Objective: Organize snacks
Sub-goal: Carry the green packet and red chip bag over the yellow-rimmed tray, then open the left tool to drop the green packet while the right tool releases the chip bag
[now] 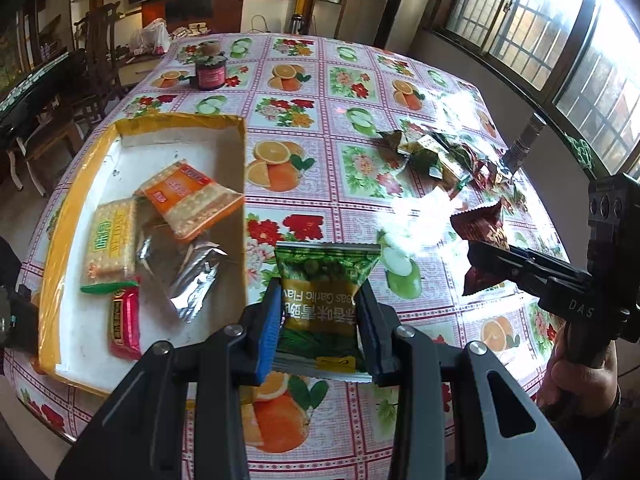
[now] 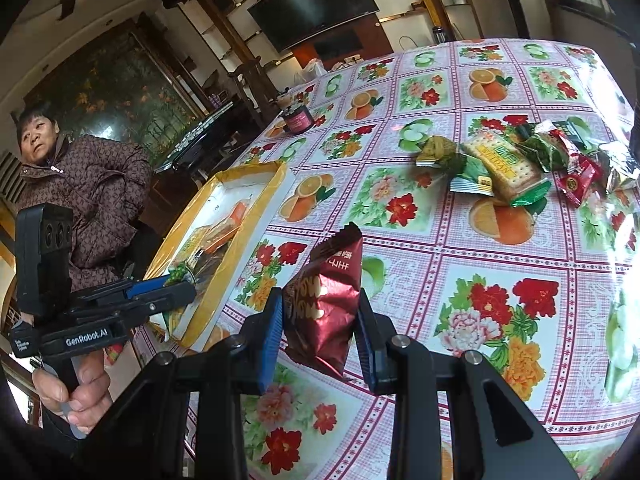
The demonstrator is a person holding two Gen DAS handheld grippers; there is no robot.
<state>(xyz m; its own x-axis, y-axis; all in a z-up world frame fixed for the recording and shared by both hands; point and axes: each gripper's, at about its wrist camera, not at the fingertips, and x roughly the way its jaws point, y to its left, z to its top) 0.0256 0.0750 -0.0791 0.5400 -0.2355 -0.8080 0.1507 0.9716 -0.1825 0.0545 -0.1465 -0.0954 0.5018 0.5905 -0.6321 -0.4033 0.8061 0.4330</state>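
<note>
Inside the yellow-rimmed box [image 1: 72,200] several snacks already lay; beside it the left gripper [image 1: 318,320] clamped a green packet [image 1: 320,280], the right gripper [image 2: 320,332] a maroon packet [image 2: 326,292], a pile [image 2: 520,160] beyond awaiting sorting.

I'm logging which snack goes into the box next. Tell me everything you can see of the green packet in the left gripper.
The green packet is a small glossy pillow pouch with crimped, serrated ends, a yellow-brown label panel with Chinese characters, and English reading partly "Garlic Flav". It reads upside down to the camera. The left gripper pinches its sides between blue pads, holding it above the tablecloth, just right of the yellow-rimmed box.
</note>
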